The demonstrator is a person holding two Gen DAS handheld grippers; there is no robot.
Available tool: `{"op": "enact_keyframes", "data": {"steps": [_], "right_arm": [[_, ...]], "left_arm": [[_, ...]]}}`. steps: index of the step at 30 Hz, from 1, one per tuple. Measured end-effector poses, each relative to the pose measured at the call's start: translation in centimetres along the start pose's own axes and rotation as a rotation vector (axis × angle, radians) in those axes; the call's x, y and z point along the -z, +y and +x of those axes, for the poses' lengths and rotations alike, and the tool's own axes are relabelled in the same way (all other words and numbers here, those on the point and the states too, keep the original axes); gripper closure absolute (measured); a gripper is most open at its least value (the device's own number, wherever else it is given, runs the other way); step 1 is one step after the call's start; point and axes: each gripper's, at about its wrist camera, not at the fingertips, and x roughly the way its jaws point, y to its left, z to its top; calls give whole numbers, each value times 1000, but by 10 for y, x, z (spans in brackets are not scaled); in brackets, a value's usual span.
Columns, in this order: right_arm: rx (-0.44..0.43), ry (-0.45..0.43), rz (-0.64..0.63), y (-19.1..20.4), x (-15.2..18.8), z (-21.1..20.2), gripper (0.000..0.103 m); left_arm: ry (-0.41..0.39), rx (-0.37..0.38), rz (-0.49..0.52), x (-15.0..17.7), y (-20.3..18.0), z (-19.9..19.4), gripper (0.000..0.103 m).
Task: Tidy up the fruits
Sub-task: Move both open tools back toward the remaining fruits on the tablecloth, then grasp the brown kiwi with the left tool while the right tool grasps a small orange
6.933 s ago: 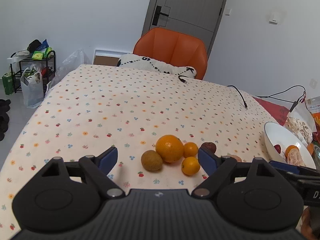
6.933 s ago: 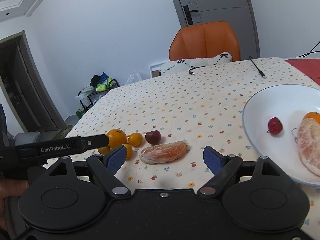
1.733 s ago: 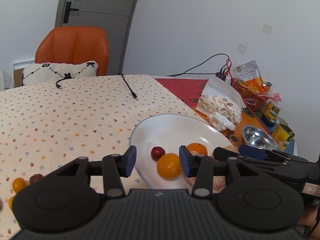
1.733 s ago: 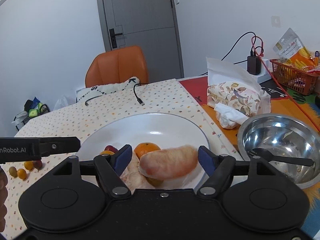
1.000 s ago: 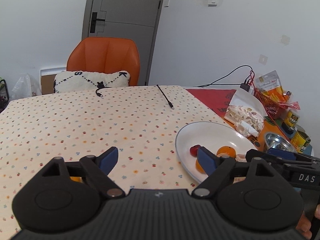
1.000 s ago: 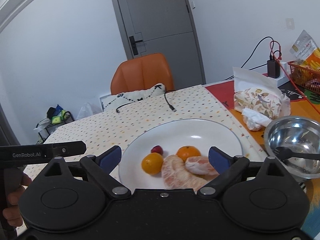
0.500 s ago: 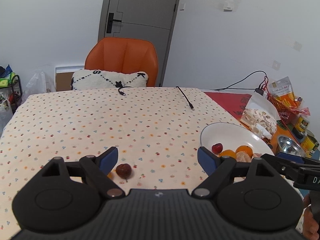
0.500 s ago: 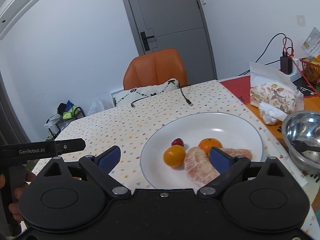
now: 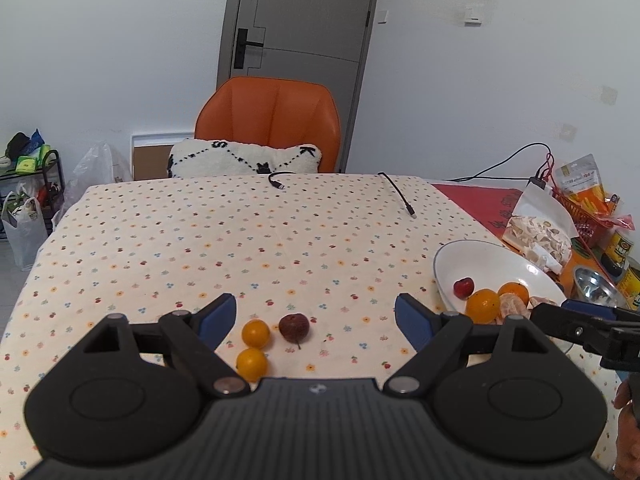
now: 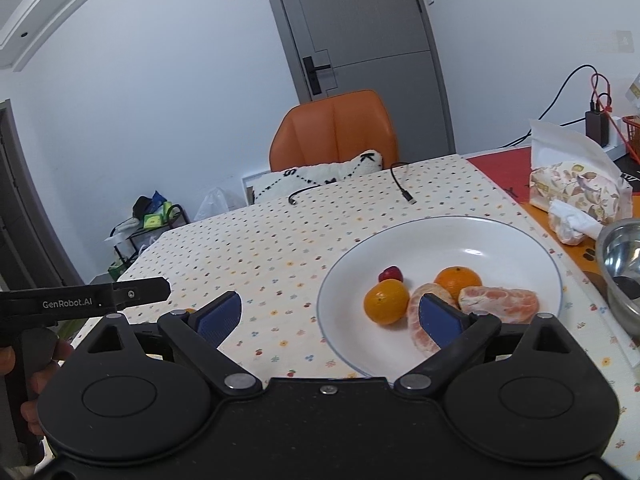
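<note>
- Your left gripper (image 9: 316, 314) has its blue-padded jaws spread wide and holds nothing; in the left wrist view it hangs over the flower-dotted cream tablecloth (image 9: 240, 240).
- Low in that frame, left of centre, two small round orange citrus fruits (image 9: 255, 333) lie one behind the other, the nearer one partly hidden by the gripper body and the left finger.
- Just right of them, apart from both, sits the small dark-red wrinkled fruit with a thin stem (image 9: 294, 326). It lies inside the jaw gap, a little left of the midline, so I judge it the easiest next pick. It is roundish, with no long axis to line up on.
- The left gripper is clearly the nearer one to these three fruits.
- At the right edge of that frame the white round plate (image 9: 480, 256) is well apart from the loose fruit.
- In the right wrist view your right gripper (image 10: 330, 314) is also spread and empty, low over the plate's near rim.
- On the plate lie a small red fruit (image 10: 390, 273), two round oranges (image 10: 386, 301) and two peeled citrus pieces (image 10: 498, 299), all close together in its nearer half.
- The far half of the plate is bare, which leaves room for what remains.
</note>
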Motion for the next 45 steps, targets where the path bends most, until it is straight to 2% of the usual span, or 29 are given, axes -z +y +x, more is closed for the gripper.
{"op": "enact_keyframes", "data": {"steps": [29, 35, 41, 43, 45], "right_arm": [[-132, 56, -71, 51, 9, 33, 8], [-159, 82, -71, 60, 13, 45, 9], [-192, 117, -79, 75, 17, 59, 16], [-202, 127, -85, 81, 18, 64, 19], [-212, 137, -93, 86, 19, 68, 21]], "left_arm": [[36, -91, -45, 25, 49, 3, 19], [36, -106, -74, 30, 60, 9, 23], [41, -125, -108, 34, 73, 16, 34], [49, -130, -117, 36, 77, 18, 41], [57, -135, -128, 38, 80, 21, 44]]}}
